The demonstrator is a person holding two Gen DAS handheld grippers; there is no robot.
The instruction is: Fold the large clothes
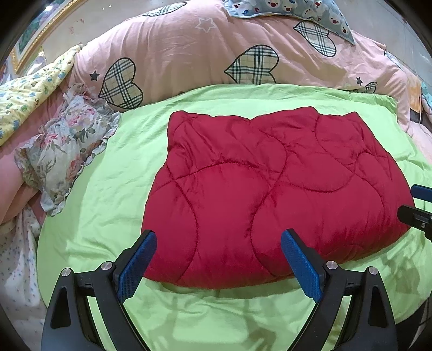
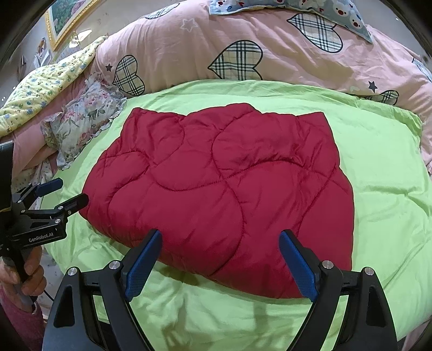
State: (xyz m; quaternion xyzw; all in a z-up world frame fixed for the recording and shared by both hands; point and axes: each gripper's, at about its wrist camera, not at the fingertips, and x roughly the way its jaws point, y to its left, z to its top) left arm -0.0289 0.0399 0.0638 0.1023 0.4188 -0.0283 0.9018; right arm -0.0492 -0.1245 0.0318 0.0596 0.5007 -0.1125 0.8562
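**Red quilted piece lies folded; both tongs hang empty**

I judge the fold nearly done: the padded red quilted garment (image 1: 270, 189) lies as a compact bundle in the middle of the lime-green sheet (image 1: 108, 189) on the bed; my left tongs (image 1: 218, 259) and right tongs (image 2: 220, 259) hover over its near edge, both spread wide, gripping nothing; next I would either pinch that edge for one more fold or leave it; behind lie a pink duvet with plaid hearts (image 1: 175, 54), a floral frilled pillow (image 1: 67, 145) and a gilt-framed picture (image 2: 70, 16).

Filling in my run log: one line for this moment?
red quilted garment: folded, on green sheet | left gripper: open, empty | right gripper: open, empty
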